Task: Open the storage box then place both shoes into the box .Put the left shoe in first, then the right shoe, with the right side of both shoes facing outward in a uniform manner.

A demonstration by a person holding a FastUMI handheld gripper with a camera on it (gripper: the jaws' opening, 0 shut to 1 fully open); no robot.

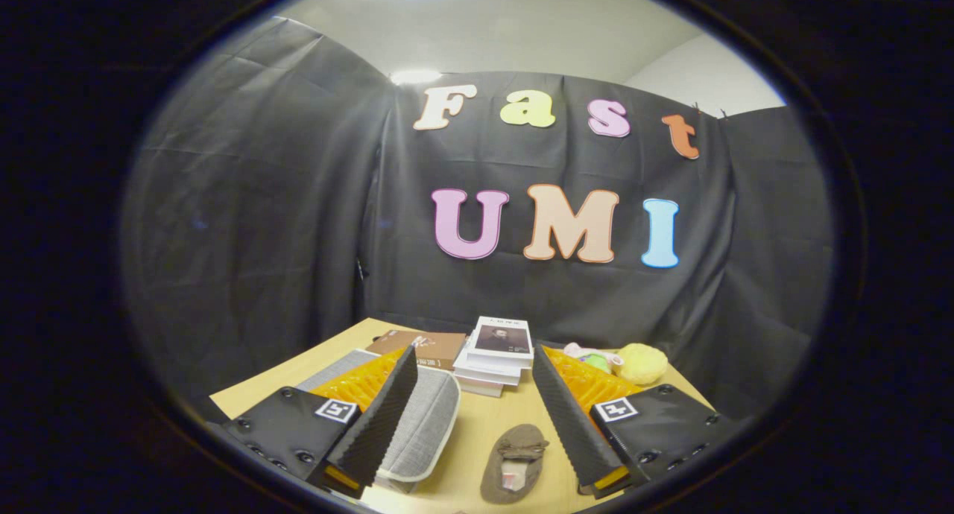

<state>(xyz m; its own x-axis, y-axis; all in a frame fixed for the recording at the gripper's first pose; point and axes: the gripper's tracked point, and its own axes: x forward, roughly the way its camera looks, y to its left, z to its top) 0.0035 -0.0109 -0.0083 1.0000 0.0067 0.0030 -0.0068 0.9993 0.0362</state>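
My gripper (473, 365) is held above the wooden table (492, 424), its two ridged black fingers (384, 417) spread wide with nothing between them, so it is open. A grey fabric storage box (428, 417) with a white rim lies just beside and under the left finger, its lid seen from above and partly hidden by that finger. One brown slipper-like shoe (514, 462) lies on the table between the fingers, nearer the right one, toe pointing away from me and its opening facing up.
A stack of books (498, 356) stands on the table beyond the fingertips, with a brown book (428, 346) flat to its left. Soft toys, one yellow (642, 363) and one pink-green (592, 357), sit at the back right. Black cloth walls close the table in.
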